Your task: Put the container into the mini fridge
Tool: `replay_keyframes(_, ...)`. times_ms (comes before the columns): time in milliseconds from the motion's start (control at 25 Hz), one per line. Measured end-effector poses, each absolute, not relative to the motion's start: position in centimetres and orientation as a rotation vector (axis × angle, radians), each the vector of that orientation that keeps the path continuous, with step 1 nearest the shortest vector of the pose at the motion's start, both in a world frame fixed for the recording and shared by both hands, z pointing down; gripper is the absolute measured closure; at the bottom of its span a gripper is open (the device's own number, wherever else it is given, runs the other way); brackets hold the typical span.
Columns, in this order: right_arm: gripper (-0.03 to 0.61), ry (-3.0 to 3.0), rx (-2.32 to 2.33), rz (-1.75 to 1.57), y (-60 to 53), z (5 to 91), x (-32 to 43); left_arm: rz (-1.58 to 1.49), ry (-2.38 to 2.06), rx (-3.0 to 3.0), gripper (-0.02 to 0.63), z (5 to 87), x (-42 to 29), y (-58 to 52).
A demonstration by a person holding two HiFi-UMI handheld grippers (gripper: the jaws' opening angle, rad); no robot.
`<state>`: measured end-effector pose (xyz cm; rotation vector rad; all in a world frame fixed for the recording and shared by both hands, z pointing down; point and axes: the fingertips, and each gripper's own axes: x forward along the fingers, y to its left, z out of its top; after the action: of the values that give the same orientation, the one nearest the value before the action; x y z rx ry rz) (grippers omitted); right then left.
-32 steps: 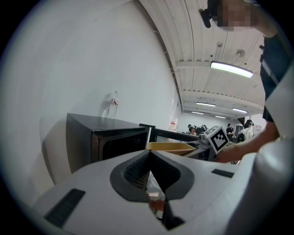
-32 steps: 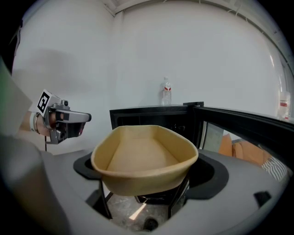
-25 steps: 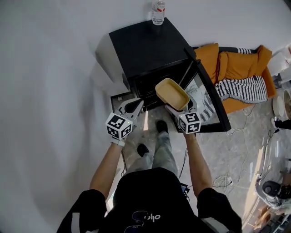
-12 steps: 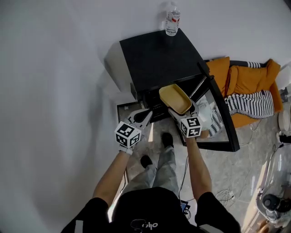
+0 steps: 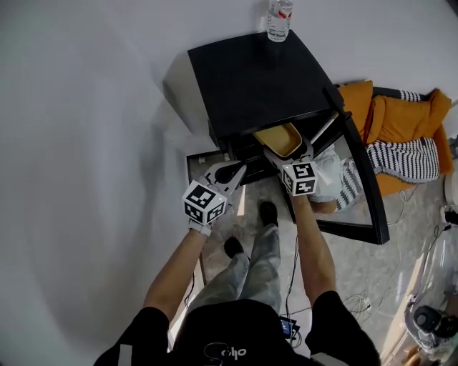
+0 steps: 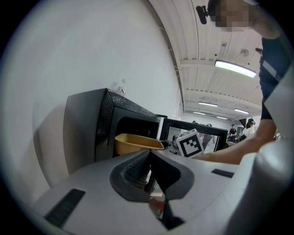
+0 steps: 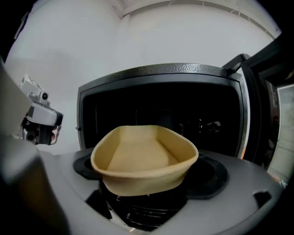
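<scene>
A tan, empty container (image 7: 144,156) is pinched at its near rim by my right gripper (image 5: 288,159), which is shut on it. In the head view the container (image 5: 280,139) pokes into the dark opening of the black mini fridge (image 5: 250,78), partly under its top edge. The fridge door (image 5: 361,182) stands swung open to the right. My left gripper (image 5: 230,174) hovers just left of the opening, its jaws closed together with nothing between them. From the left gripper view the container (image 6: 135,142) shows side-on at the fridge mouth.
A clear water bottle (image 5: 280,17) stands on the back of the fridge top. An orange sofa with a striped cloth (image 5: 404,139) sits right of the open door. A white wall runs along the left. Cables (image 5: 372,300) lie on the floor at right.
My right gripper has carried the container forward from in front of the fridge into its opening. The left gripper has moved closer to the fridge front too.
</scene>
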<state>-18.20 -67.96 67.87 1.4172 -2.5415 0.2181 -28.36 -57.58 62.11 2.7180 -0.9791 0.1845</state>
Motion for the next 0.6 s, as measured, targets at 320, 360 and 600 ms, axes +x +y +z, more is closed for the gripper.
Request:
replay_keyframes(320, 0.040, -2.555, 1.410, 0.205, -70.2, 68.8, -18.8, 0.174, -0.977, 2.722, 0.606, 63.1, -27.6, -58.4)
replay_keyframes(360, 0.040, -2.557, 1.410, 0.207, -70.5, 68.9, -18.9, 0.173, -0.981, 2.720, 0.606, 63.1, -27.6, -58.4)
replay_keyframes(600, 0.040, -2.563, 1.423, 0.206, -71.8, 68.9, -19.8, 0.160, -1.006, 2.702, 0.606, 63.8, -28.0, -58.2)
